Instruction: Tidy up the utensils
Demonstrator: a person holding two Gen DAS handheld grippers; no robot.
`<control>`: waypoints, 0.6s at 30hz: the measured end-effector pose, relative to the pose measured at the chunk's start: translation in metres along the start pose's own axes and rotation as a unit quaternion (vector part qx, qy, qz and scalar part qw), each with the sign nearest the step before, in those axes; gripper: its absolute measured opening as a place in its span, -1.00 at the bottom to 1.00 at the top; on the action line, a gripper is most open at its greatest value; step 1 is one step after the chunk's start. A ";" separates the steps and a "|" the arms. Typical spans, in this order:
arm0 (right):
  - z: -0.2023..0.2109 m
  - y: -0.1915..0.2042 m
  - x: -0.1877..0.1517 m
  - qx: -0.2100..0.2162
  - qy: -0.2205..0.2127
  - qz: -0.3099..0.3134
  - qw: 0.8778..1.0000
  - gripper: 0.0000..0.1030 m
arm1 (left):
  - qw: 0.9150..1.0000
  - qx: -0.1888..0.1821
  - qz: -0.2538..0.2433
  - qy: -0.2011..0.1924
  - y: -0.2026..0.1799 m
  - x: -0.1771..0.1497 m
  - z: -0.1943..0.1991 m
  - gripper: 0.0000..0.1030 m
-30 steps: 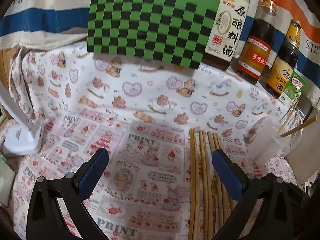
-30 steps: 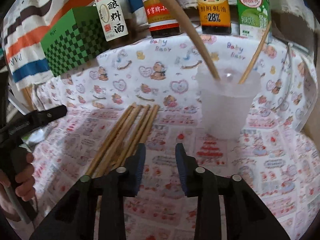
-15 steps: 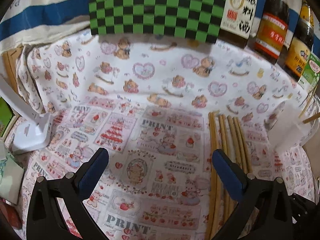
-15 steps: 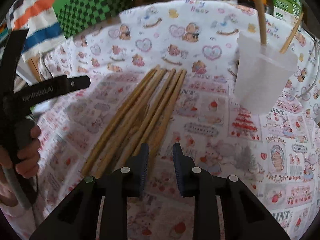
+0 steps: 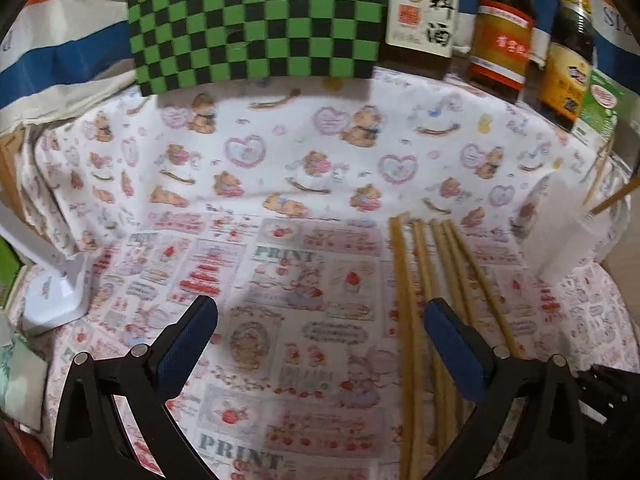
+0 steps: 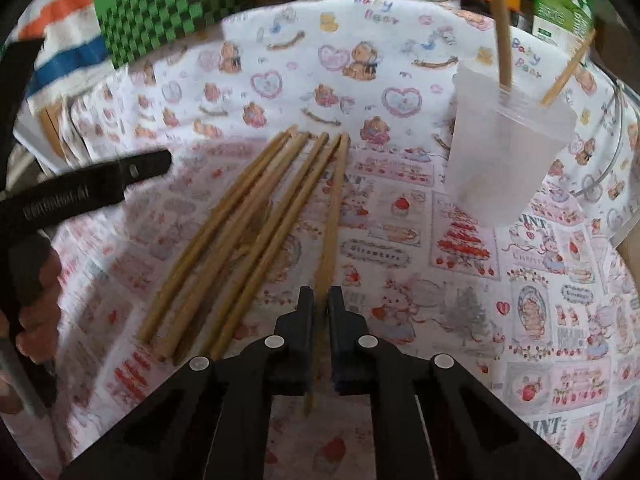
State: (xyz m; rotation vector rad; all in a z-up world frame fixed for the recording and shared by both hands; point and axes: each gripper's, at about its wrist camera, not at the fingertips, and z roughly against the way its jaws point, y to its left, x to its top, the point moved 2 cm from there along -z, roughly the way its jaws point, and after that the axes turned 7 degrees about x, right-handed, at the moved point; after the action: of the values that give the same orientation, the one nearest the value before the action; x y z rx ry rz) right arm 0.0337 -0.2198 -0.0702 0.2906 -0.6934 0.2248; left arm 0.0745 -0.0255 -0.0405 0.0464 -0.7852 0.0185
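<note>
Covering the whole work surface is a printed cloth with bears and hearts. At its far edge stand a green checkered box and a row of sauce bottles. A translucent plastic cup on the right holds two chopsticks upright. Loose chopsticks lie fanned at centre. The left gripper hangs above the cloth, jaws spread wide and empty. The right gripper has just been closing; its pads now pinch the rightmost chopstick.
</note>
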 end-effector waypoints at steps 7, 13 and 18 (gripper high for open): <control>0.042 0.017 0.005 -0.044 -0.122 0.056 0.990 -0.89 | 0.996 -0.076 0.006 0.039 -0.014 -0.003 -0.001 -0.24; 0.060 0.014 0.007 -0.034 -0.161 0.043 0.985 -0.96 | 0.993 -0.082 -0.020 0.088 -0.027 -0.015 -0.015 -0.56; 0.055 0.006 0.010 -0.038 -0.131 0.024 0.990 -0.96 | 0.990 -0.093 -0.042 0.100 -0.038 -0.020 -0.018 -0.56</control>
State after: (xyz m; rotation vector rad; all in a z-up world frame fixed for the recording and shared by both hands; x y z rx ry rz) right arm 0.0071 -0.2311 -0.0221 0.2326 -0.9672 0.2080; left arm 0.0742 -0.0623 -0.0686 -0.0977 -0.5804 -0.1285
